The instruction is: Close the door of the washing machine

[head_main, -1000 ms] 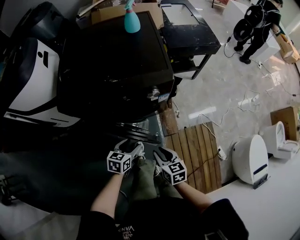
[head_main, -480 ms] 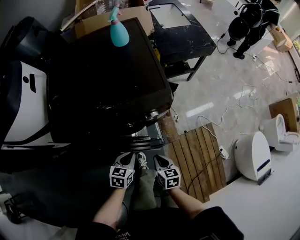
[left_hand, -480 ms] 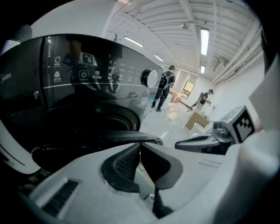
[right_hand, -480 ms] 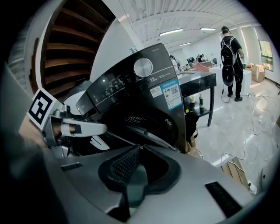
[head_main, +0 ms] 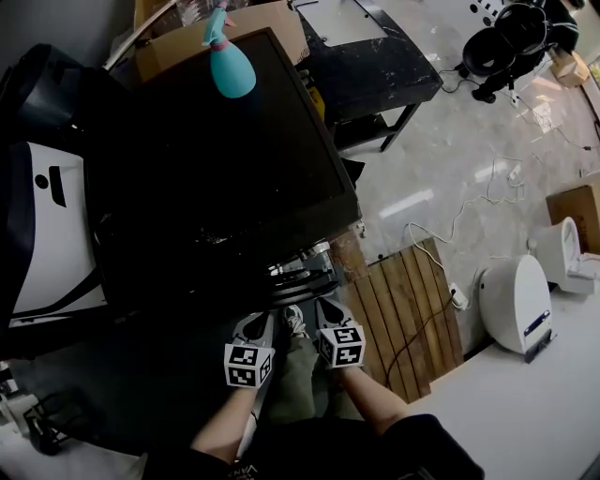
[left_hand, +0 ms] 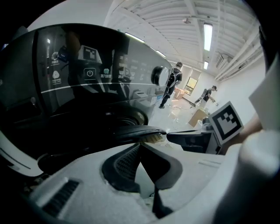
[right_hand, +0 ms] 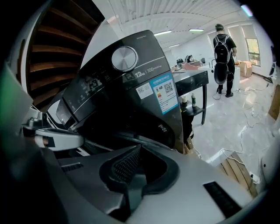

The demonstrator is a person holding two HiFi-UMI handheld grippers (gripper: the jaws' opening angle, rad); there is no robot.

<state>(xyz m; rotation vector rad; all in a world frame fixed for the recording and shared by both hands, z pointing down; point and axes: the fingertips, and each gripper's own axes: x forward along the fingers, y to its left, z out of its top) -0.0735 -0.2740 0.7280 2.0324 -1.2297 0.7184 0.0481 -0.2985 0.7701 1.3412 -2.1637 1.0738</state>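
The black washing machine (head_main: pixel 225 159) fills the middle of the head view, and its round front door (head_main: pixel 300 277) stands ajar just beyond both grippers. My left gripper (head_main: pixel 258 323) is a little short of the door's lower edge, its jaws come together, shut on nothing. My right gripper (head_main: pixel 330 307) is beside it on the right, also shut and empty. In the left gripper view the fingertips (left_hand: pixel 141 144) point at the dark door rim (left_hand: pixel 127 131). The right gripper view shows the door glass (right_hand: pixel 144 127) under the control knob (right_hand: pixel 124 57), close ahead of the right gripper (right_hand: pixel 139 148).
A teal spray bottle (head_main: pixel 230 66) stands on the machine's top, with a cardboard box (head_main: pixel 262 23) behind it. A black table (head_main: pixel 375 56) is at the back right. A wooden pallet (head_main: pixel 403 309) and a white appliance (head_main: pixel 516 305) lie to the right, with cables on the floor.
Both grippers have moved forward towards the machine's front and lower. Their jaws, spread one second ago, have come together.
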